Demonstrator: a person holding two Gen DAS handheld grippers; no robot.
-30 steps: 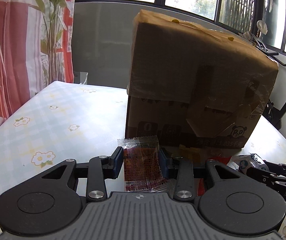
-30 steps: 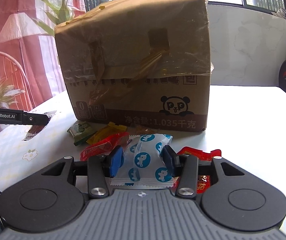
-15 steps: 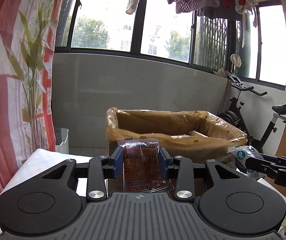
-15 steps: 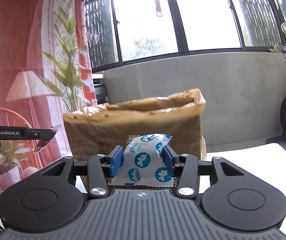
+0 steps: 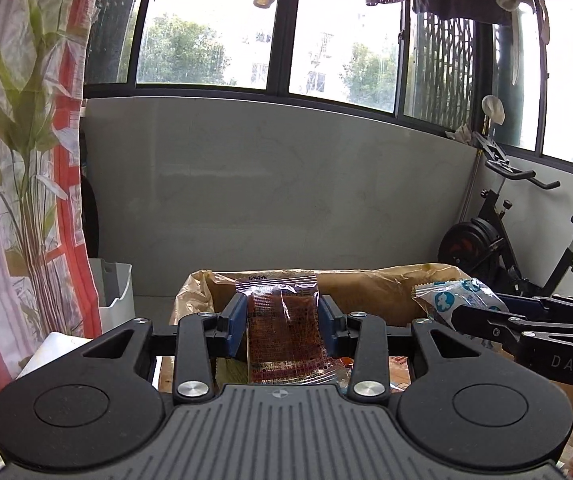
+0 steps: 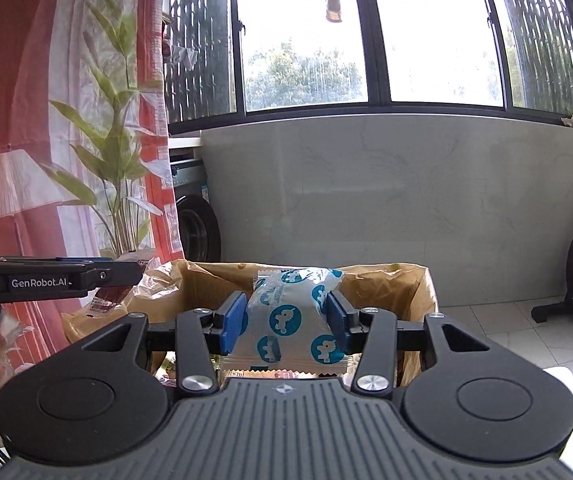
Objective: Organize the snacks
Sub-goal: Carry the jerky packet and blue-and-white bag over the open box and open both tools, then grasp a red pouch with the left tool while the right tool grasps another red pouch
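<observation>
My left gripper [image 5: 282, 322] is shut on a clear packet of red-brown snack [image 5: 284, 332] and holds it over the open top of the brown cardboard box [image 5: 370, 284]. My right gripper [image 6: 286, 320] is shut on a white packet with blue animal prints [image 6: 294, 316], also above the box [image 6: 390, 284]. The right gripper with its packet [image 5: 456, 298] shows at the right of the left wrist view. The left gripper [image 6: 126, 276] shows at the left of the right wrist view. Some snacks lie inside the box, mostly hidden.
A grey wall [image 5: 286, 192] and windows stand behind the box. An exercise bike [image 5: 526, 240] is at the right, a white bin [image 5: 114, 288] and a plant with a red curtain [image 5: 26, 160] at the left. A table corner [image 6: 570, 380] shows at the lower right.
Both grippers have risen from the table in front of the box to above its open top, each still holding its packet.
</observation>
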